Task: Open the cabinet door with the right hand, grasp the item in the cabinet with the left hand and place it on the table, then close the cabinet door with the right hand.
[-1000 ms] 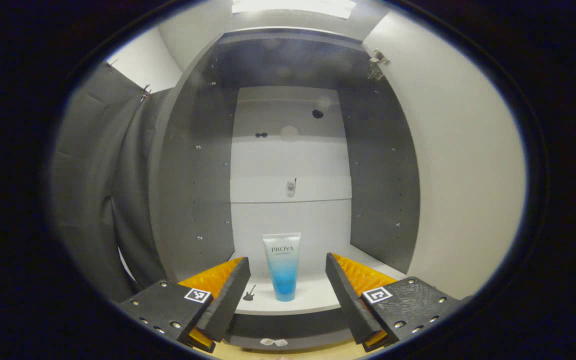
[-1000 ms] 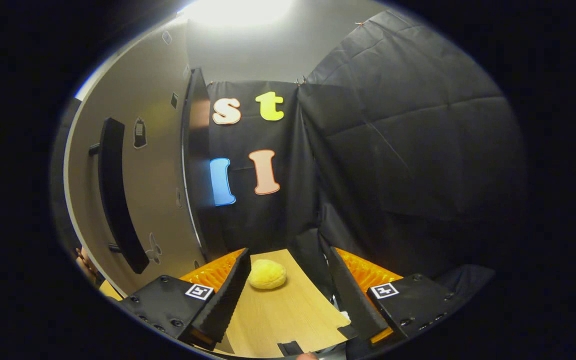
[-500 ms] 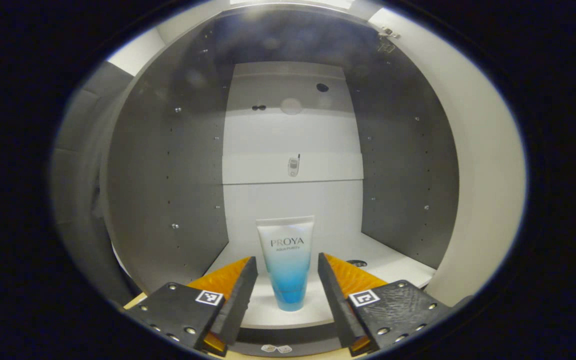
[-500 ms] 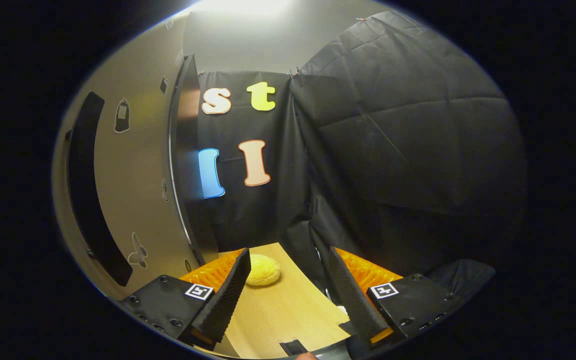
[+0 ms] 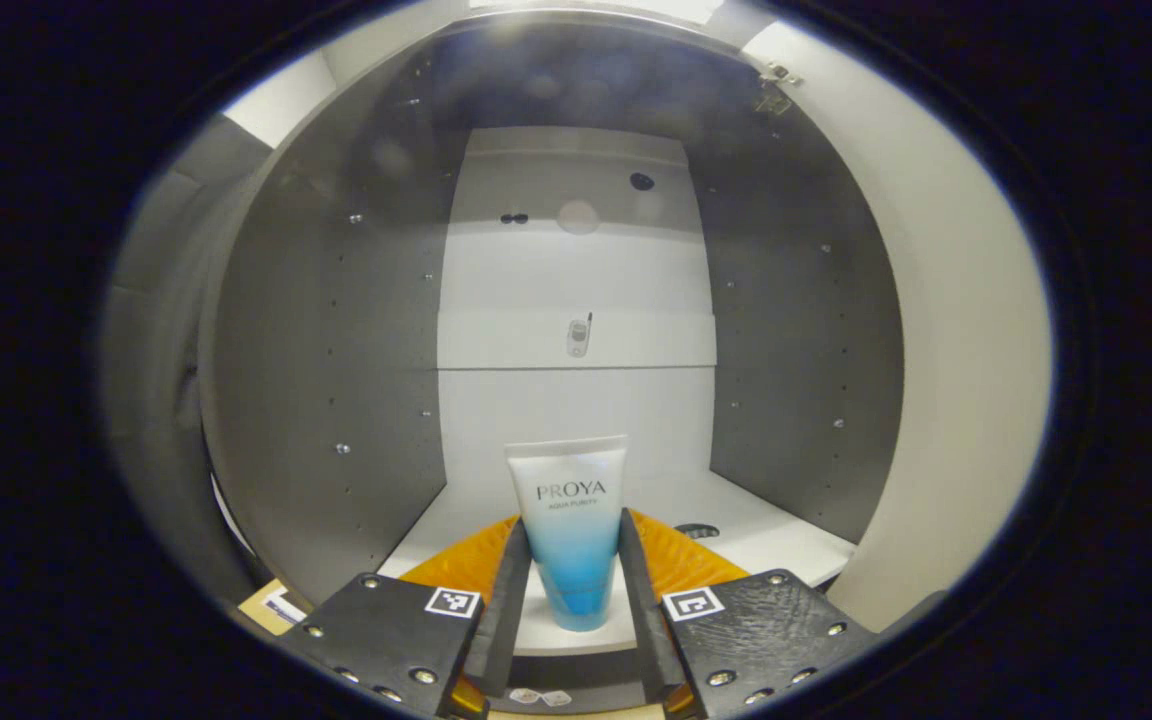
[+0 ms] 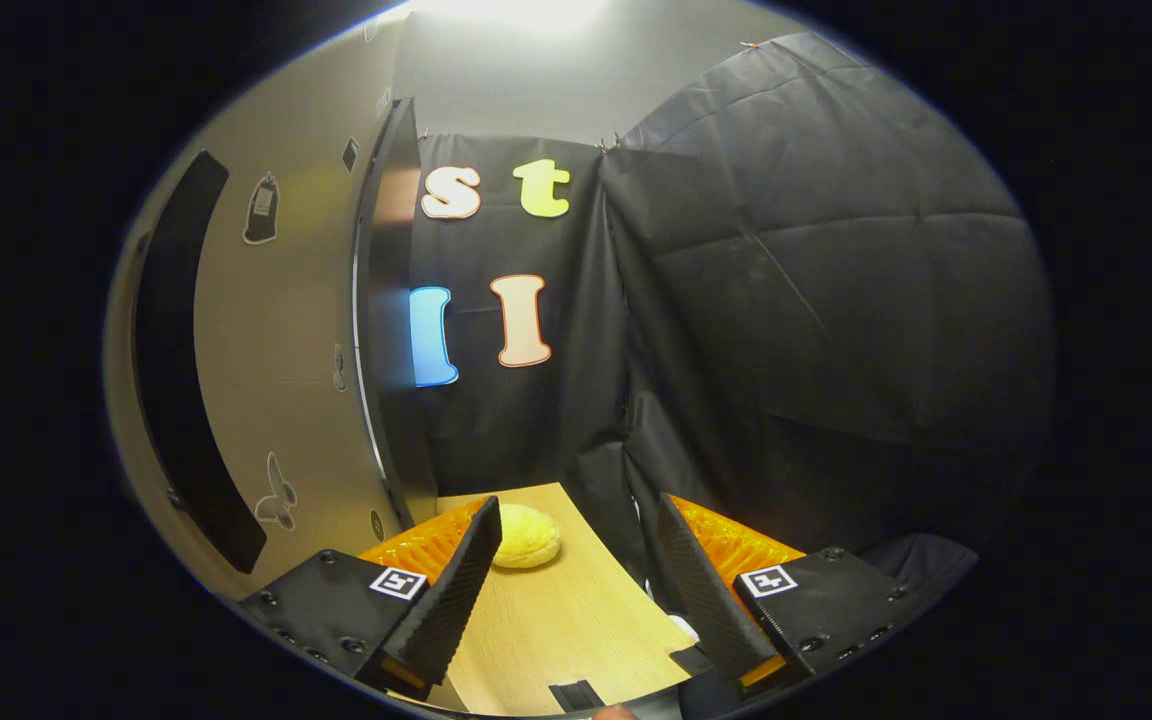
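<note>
A white-and-blue tube [image 5: 568, 500] stands upright near the front of the open cabinet's white shelf [image 5: 776, 545]. My left gripper [image 5: 571, 525] reaches into the cabinet, and its two fingers press on the tube's lower half from both sides. The cabinet door [image 6: 286, 330] is swung wide open at the left of the right gripper view, its long dark handle [image 6: 176, 370] facing me. To the right of the door, my right gripper [image 6: 576, 505] hangs open above the wooden table [image 6: 556, 620] with nothing between its fingers.
A yellow round soft thing [image 6: 528, 535] lies on the table beyond the right gripper's left finger. Grey cabinet side walls [image 5: 336, 350] flank the tube, and the door's pale inner face [image 5: 956, 350] stands to the right. Black cloth walls close off the table behind.
My left gripper moved forward into the cabinet and its fingers closed from wide apart onto the tube. The right gripper shifted slightly beside the open door and stayed open.
</note>
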Demonstrator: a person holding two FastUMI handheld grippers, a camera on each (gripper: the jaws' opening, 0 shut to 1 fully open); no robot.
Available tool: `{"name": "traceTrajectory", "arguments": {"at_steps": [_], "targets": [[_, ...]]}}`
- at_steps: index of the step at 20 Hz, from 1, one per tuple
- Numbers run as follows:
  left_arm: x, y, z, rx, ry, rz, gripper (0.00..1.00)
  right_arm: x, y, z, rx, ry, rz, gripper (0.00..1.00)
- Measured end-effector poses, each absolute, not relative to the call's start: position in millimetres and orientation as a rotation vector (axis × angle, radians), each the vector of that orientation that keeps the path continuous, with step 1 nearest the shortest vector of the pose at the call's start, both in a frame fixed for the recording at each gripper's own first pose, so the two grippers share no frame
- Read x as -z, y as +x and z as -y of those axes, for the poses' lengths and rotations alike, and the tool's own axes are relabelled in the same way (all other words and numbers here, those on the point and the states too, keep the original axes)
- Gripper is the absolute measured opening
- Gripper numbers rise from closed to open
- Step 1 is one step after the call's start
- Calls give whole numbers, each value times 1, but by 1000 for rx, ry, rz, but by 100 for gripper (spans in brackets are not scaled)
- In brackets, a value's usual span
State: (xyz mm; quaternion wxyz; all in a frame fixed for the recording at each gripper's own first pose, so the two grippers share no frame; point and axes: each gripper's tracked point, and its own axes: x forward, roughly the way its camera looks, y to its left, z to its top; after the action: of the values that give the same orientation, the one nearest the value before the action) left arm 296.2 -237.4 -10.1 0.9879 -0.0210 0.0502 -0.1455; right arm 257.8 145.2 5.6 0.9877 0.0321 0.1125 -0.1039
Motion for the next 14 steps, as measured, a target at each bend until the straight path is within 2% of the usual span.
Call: {"name": "traceTrajectory", "arguments": {"at_steps": [1, 2, 6, 7, 9, 10, 11, 12, 13, 14], "targets": [[11, 284, 234, 293, -44, -91, 55, -6, 258, -145, 202, 70, -226, 93], [9, 273, 230, 289, -42, -85, 52, -5, 258, -144, 195, 74, -227, 93], [6, 244, 211, 277, -55, -60, 55, -2, 258, -148, 149, 79, -233, 93], [7, 237, 209, 281, -59, -57, 55, -1, 258, -150, 136, 79, -233, 98], [14, 218, 199, 275, -40, -52, 48, 1, 259, -153, 109, 83, -235, 98], [17, 209, 195, 267, -26, -53, 52, 3, 260, -154, 95, 87, -238, 93], [21, 198, 190, 262, -15, -53, 55, 4, 259, -155, 83, 92, -240, 93], [24, 189, 186, 257, -10, -54, 52, 6, 259, -156, 70, 98, -241, 93], [27, 180, 182, 251, -9, -56, 52, 7, 258, -157, 58, 103, -244, 98], [31, 170, 179, 246, -7, -57, 48, 8, 258, -157, 47, 106, -246, 93]]}}
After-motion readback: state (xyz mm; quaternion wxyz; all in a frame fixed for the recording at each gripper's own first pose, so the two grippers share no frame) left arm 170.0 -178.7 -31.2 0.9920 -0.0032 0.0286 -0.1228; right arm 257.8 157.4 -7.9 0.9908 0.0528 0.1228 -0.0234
